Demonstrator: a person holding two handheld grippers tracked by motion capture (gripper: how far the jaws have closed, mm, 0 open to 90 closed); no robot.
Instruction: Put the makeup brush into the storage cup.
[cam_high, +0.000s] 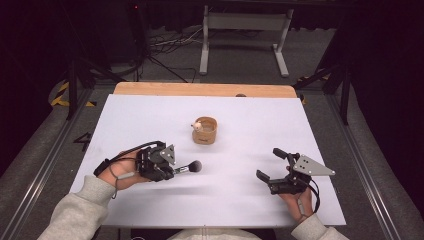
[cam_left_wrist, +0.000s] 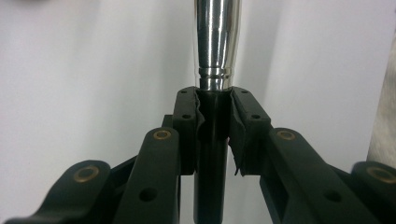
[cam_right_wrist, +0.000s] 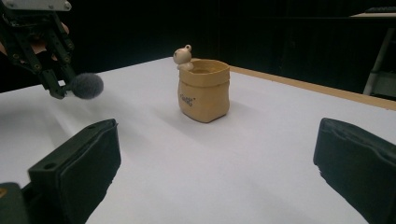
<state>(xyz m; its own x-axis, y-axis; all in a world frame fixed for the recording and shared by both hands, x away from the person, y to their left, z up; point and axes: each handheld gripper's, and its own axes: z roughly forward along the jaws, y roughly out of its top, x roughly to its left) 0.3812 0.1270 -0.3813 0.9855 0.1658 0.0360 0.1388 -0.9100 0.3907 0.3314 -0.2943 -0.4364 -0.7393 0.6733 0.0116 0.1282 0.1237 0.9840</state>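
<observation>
A makeup brush with a dark fluffy head and a silver ferrule is held above the white table by my left gripper, whose pads are shut on its black handle. The brush head points toward the table's middle. A small tan pot with a little bear figure on its rim stands beyond it, near the centre; the same pot is upright ahead of my right gripper. My right gripper rests at the right front, jaws wide open with nothing between them.
The white sheet covers a wooden table whose far edge shows bare wood. Beyond it stand a metal frame, cables on the floor and dark stands. A person's grey sleeves come in from the bottom.
</observation>
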